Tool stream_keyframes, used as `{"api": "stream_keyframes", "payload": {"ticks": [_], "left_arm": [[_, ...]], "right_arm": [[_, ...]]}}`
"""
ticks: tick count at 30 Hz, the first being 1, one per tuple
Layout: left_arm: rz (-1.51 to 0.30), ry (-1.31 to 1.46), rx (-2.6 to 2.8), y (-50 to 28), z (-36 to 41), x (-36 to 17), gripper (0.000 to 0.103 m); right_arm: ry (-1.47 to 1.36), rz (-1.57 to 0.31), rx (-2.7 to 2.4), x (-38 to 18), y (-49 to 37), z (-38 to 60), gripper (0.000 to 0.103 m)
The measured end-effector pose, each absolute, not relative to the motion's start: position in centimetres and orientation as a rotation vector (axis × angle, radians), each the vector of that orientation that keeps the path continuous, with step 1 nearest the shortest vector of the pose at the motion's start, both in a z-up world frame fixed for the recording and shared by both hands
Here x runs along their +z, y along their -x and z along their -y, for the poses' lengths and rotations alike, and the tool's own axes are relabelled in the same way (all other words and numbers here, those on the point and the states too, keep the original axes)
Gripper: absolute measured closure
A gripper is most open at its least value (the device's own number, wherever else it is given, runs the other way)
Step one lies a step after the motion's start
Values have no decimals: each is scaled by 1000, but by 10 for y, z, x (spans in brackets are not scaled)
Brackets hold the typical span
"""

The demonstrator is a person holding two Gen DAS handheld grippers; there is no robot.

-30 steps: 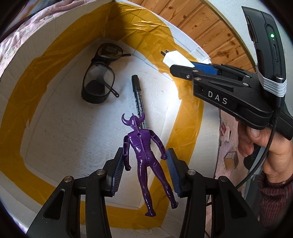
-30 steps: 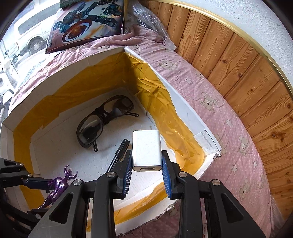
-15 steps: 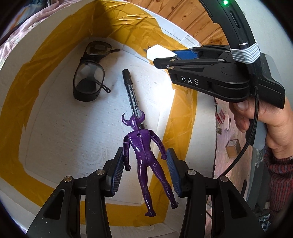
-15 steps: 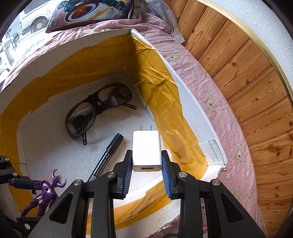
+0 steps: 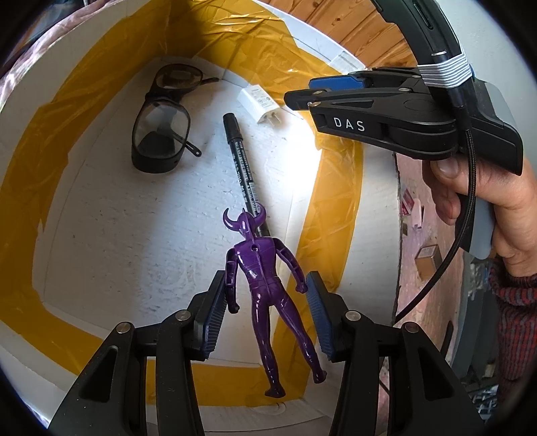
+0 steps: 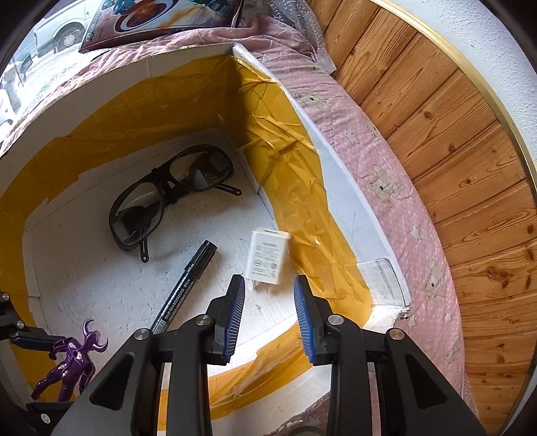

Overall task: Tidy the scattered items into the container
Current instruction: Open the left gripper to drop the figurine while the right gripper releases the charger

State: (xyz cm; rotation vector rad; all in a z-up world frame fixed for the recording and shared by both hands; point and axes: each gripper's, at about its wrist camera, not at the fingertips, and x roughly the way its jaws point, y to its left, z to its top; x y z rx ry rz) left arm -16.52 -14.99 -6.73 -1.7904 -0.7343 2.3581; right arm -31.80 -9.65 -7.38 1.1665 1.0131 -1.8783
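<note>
A white foam box (image 5: 84, 208) lined with yellow tape holds black-framed glasses (image 5: 161, 130), a black marker (image 5: 241, 164) and a white charger (image 5: 256, 102). My left gripper (image 5: 265, 285) hangs over the box's near wall. A purple horned figure (image 5: 261, 278) sits between its pads, held by the arms, as the jaws are opening. My right gripper (image 6: 268, 285) stands open and empty above the charger (image 6: 268, 256), which lies flat on the floor by the yellow wall (image 6: 302, 167). The figure (image 6: 72, 362) shows at the right wrist view's lower left.
The box rests on a pink bear-print sheet (image 6: 386, 167) beside a wood-panelled wall (image 6: 453, 151). A printed picture box (image 6: 161, 20) lies beyond the box's far rim. A hand (image 5: 486, 201) in a dark red sleeve holds the right gripper (image 5: 298, 94).
The white charger has left the right gripper's pads and dropped to the box floor near the marker's cap. The purple figure stays between the left pads, which stand slightly wider.
</note>
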Motion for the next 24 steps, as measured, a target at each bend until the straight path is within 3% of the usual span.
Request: {"api": "stream_keyframes", "payload": {"ticks": [7,24], "left_arm": [[739,1783,2366,167,151,-67,48],[768,1645,2435,142,151,-40,48]], "right_arm": [[-1168,-950,-1893,-68,312,94,71],[-1152,-715,-1991,-40,270,70,71]]}}
